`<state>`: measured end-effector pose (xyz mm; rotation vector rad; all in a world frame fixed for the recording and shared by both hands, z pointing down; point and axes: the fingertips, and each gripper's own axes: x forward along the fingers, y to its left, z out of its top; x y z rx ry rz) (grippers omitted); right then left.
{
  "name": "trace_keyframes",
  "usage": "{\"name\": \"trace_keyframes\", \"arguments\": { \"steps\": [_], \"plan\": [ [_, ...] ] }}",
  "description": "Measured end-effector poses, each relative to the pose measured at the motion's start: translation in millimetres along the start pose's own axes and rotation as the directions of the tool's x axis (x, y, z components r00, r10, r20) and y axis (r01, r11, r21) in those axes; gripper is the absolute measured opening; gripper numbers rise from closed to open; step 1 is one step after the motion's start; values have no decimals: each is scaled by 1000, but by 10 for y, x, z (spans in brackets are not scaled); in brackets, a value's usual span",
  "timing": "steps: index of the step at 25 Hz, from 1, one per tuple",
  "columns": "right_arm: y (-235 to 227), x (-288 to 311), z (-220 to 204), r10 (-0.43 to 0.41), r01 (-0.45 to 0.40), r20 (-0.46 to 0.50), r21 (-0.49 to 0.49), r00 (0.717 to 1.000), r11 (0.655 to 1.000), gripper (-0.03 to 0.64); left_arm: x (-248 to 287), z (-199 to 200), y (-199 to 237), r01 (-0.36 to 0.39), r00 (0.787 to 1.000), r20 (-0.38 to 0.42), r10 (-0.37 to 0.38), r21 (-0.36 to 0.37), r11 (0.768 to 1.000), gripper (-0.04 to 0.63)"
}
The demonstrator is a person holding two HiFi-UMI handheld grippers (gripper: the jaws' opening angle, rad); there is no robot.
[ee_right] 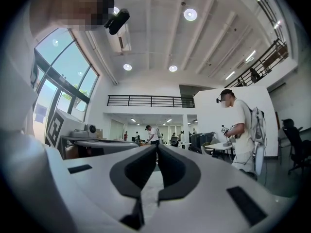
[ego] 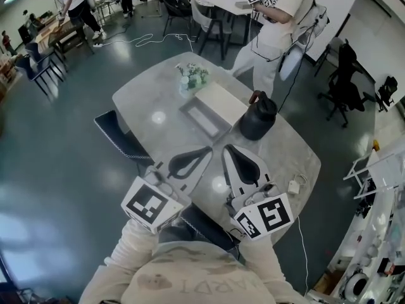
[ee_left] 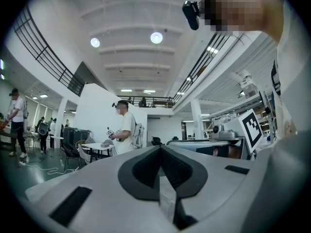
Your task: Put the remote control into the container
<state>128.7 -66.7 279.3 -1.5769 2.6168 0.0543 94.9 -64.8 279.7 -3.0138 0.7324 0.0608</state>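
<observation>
**Both tongs pressed together and empty, near the table's front edge**

You held the left gripper (ego: pixel 207 149) and the right gripper (ego: pixel 228 148) side by side over the grey table (ego: pixel 291 157), both pointing away from you. The left gripper view showed its jaws pressed together with nothing between them. The right gripper view showed the same, with only a thin slit between the dark pads (ee_right: pixel 172 171). The container (ego: pixel 185 111), an open rectangular tray, stood in the middle of the table, well apart from both grippers, with a white flat block (ego: pixel 221 102) just beside it. A black kettle (ego: pixel 257 120) stood to its right and a small plant (ego: pixel 192 78) behind it. The remote control could not be made out in any view, so I cannot tell whether it lay inside the container.
</observation>
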Motion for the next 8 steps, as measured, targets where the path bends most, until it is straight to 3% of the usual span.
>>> {"name": "trace_keyframes", "arguments": {
  "steps": [8],
  "plan": [
    [8,-17,38,-12,12,-3,-3,1000,1000,25,-20,37,19,-2,1000,6,2,-6,1000,12]
  ]
}}
